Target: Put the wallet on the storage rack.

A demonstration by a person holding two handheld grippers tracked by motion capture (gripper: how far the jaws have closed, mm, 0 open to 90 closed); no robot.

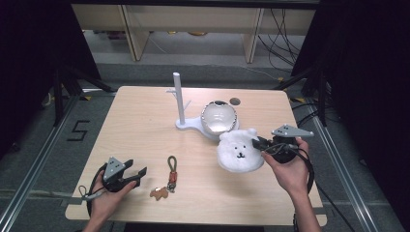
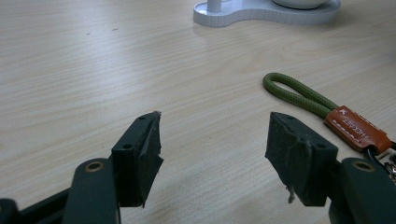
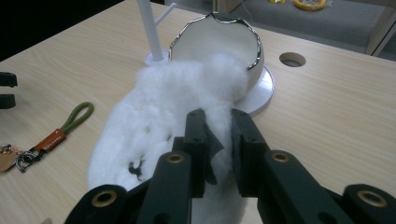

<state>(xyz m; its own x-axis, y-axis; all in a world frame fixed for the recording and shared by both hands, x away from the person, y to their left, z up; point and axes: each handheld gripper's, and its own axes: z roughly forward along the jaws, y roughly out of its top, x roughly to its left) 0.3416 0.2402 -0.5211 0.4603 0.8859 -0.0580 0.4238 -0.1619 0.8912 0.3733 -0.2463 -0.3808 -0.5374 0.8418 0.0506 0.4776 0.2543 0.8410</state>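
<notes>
Right tool (image 3: 218,135) pinches the fluffy white bear plush (image 1: 239,151) near the worktop's right edge, a soft, light thing best gripped by its fur edge, while the left tool (image 2: 212,149) gapes wide beside the green-looped keychain (image 2: 322,112).

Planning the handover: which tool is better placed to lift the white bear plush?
Right. The right tool is already shut on the white bear plush; the left tool sits open near the keychain.
</notes>
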